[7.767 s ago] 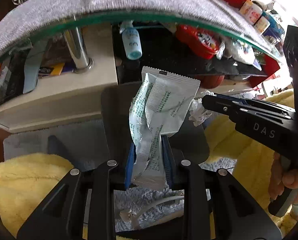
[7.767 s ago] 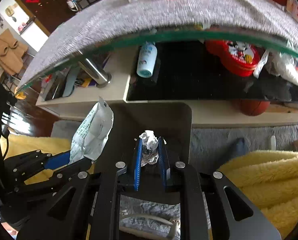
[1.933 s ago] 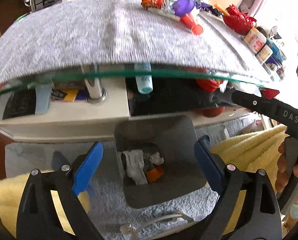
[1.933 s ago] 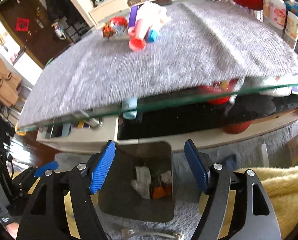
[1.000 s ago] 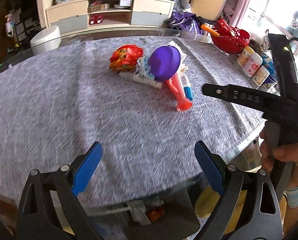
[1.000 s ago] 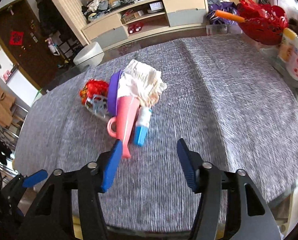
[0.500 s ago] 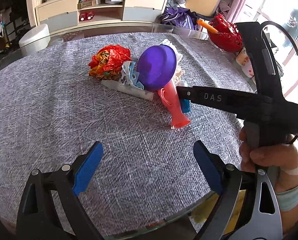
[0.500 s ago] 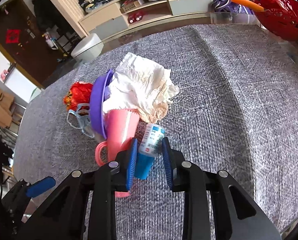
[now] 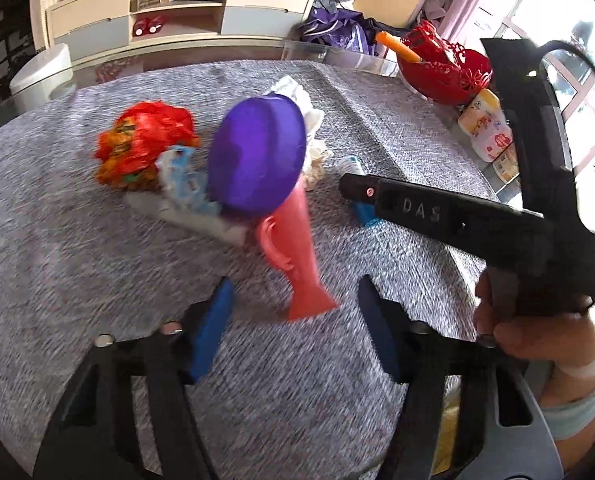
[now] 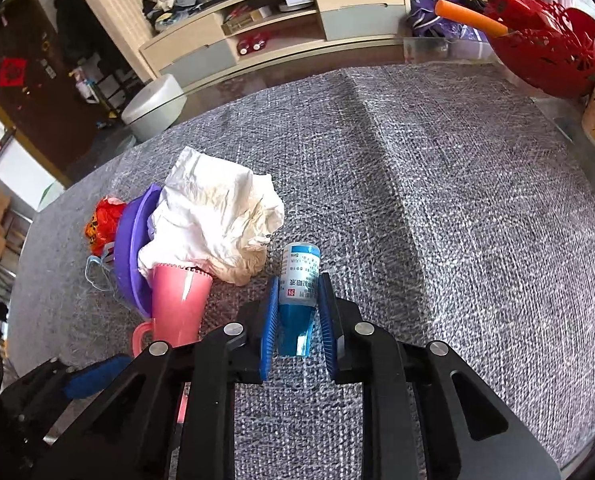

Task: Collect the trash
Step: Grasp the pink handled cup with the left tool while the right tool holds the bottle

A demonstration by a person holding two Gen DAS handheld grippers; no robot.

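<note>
A heap lies on the grey table cloth [image 10: 437,208]: a crumpled white tissue [image 10: 213,216], a purple bowl [image 9: 257,164] on its side, a pink cup [image 9: 297,256] lying down, a red wrapper [image 9: 145,148] and a blue face mask [image 9: 185,184]. My right gripper [image 10: 297,320] is shut on a small blue-capped bottle [image 10: 299,280] that lies on the cloth beside the tissue; the gripper also shows in the left wrist view [image 9: 361,196]. My left gripper [image 9: 293,332] is open, its fingers on either side of the pink cup's base.
A red basket [image 10: 545,52] with an orange stick and several small bottles [image 9: 485,124] stand at the table's right edge. A TV cabinet [image 10: 281,20] and a white stool [image 10: 153,108] stand beyond the far edge.
My right gripper's jaws have closed on the small bottle. My left gripper has moved forward to the pink cup and its jaws have narrowed.
</note>
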